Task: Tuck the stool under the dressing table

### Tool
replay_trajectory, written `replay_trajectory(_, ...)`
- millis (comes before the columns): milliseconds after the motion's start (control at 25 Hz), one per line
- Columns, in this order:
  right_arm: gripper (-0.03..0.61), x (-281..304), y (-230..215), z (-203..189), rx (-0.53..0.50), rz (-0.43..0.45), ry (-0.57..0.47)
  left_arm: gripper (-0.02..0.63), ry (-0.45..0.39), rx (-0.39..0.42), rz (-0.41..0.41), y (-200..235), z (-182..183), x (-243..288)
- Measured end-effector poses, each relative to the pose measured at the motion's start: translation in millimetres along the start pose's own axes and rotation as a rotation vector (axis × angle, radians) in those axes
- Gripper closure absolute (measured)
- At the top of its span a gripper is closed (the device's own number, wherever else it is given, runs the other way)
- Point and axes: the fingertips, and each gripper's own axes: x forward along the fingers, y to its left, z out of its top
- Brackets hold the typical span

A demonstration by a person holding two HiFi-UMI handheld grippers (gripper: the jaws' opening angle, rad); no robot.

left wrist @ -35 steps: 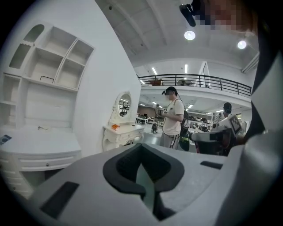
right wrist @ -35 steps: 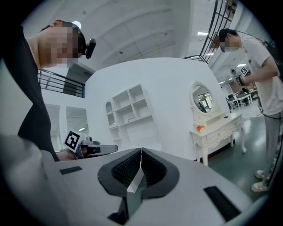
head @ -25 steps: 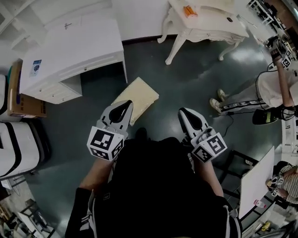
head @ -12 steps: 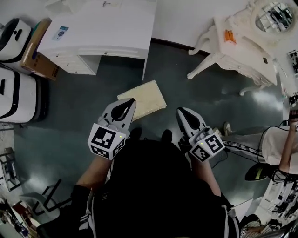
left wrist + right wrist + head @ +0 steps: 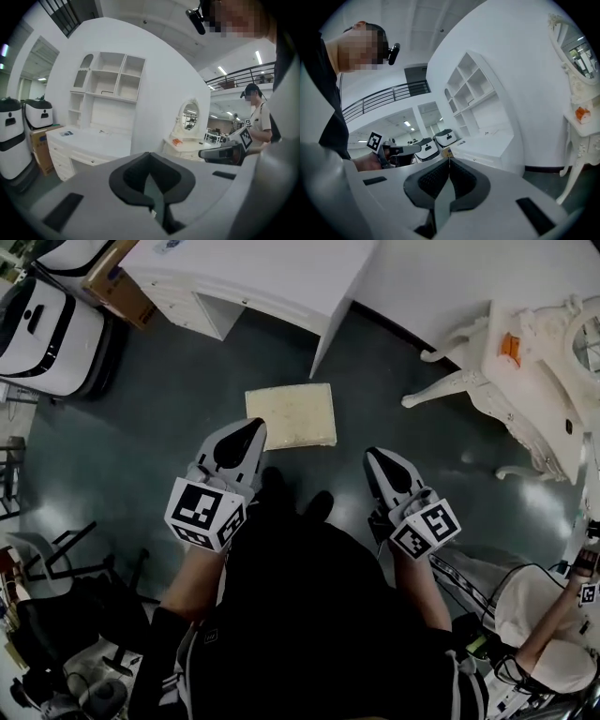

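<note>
The stool (image 5: 292, 415) shows its cream square seat from above on the dark floor, just ahead of my feet. The white ornate dressing table (image 5: 527, 381) stands at the right, its oval mirror (image 5: 190, 114) in the left gripper view; it also shows in the right gripper view (image 5: 582, 126). My left gripper (image 5: 254, 429) is shut and empty, its tip near the stool's near left corner. My right gripper (image 5: 374, 457) is shut and empty, right of the stool and apart from it. In their own views the left gripper (image 5: 150, 174) and the right gripper (image 5: 449, 177) have their jaws closed on nothing.
A white desk (image 5: 272, 276) stands beyond the stool, with a cardboard box (image 5: 117, 287) and white machines (image 5: 47, 324) to its left. Black metal frames (image 5: 80, 559) stand at the left. Another person (image 5: 539, 615) is at the lower right. A white shelf unit (image 5: 108, 82) backs the desk.
The head view has swung: the stool now lies squarely ahead between the grippers, and the dressing table has slid to the right edge. Both grippers stay shut and empty.
</note>
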Motion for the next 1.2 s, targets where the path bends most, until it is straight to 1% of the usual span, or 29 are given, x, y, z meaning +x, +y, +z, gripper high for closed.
replay_trajectory(160, 0.558, 35.5, -3.2, -2.1, -0.007, 0.05, 0.041, 0.609, 0.011, -0.035, 0.033, 19.5, -9.4, 0.5)
replay_trajectory(280, 0.558, 59.4, 3.7, -3.8, -0.023, 0.077, 0.089, 0.609, 0.027, -0.052, 0.039, 33.8, -13.4, -4.2)
replay_trajectory(400, 0.558, 81.6, 9.5, 1.2, -0.034, 0.105, 0.093, 0.608, 0.053, -0.059, 0.054, 53.2, -22.5, -3.9)
replay_trajectory(640, 0.557, 105.9, -1.8, -8.2, 0.018, 0.133, 0.122, 0.609, 0.083, -0.118, 0.085, 70.2, -41.1, 11.3)
replay_trajectory(760, 0.557, 116.0, -14.7, -24.1, 0.041, 0.156, 0.17, 0.609, 0.079, -0.161, 0.102, 76.4, -49.0, 23.4)
replay_trajectory(880, 0.557, 124.7, -28.7, -42.0, 0.04, 0.166, 0.234, 0.609, 0.061, -0.215, 0.103, 80.2, -58.3, 34.9)
replay_trajectory(1040, 0.557, 142.4, -44.5, -64.8, 0.042, 0.178, 0.267, 0.609, 0.124, -0.218, 0.162, 105.0, -97.4, 48.2)
replay_trajectory(1200, 0.557, 162.5, -57.8, -94.1, 0.054, 0.192, 0.316, 0.609, 0.144, -0.255, 0.144, 119.1, -130.5, 58.1)
